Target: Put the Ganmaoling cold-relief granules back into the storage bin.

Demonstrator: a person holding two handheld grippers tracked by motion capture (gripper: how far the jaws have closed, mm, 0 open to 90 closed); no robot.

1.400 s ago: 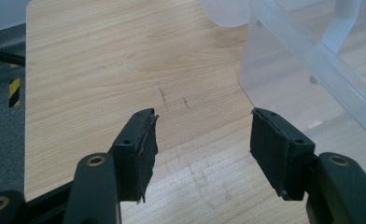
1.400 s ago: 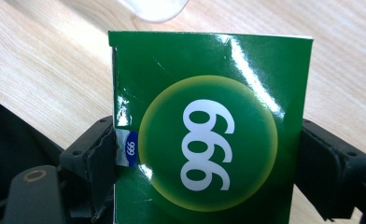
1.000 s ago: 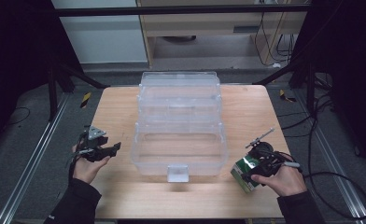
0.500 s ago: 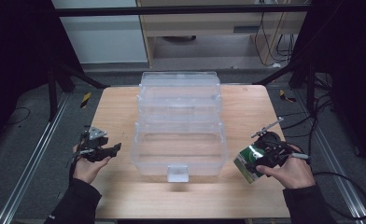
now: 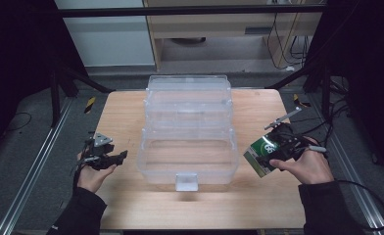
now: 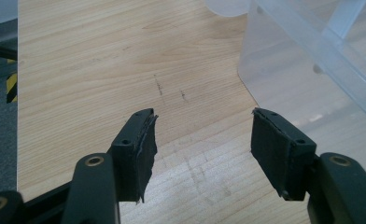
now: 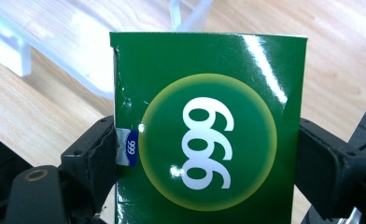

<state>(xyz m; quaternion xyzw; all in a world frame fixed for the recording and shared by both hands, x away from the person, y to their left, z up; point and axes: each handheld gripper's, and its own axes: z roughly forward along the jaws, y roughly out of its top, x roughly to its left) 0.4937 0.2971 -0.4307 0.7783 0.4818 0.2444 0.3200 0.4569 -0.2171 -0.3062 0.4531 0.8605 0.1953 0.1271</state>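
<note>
Since the earlier pictures, the green box [image 5: 260, 155] has been lifted a little off the wooden table [image 5: 258, 205] and carried nearer to the clear plastic bin [image 5: 187, 132]. It is now held in the air just beside the bin's right wall. The box is squeezed on its two narrow sides by the right gripper [image 5: 273, 152]. It is tilted, with its long side pointing up and away from the hand. The left gripper [image 5: 112, 158] has been kept still, left of the bin, its jaws wide apart with nothing between them.
</note>
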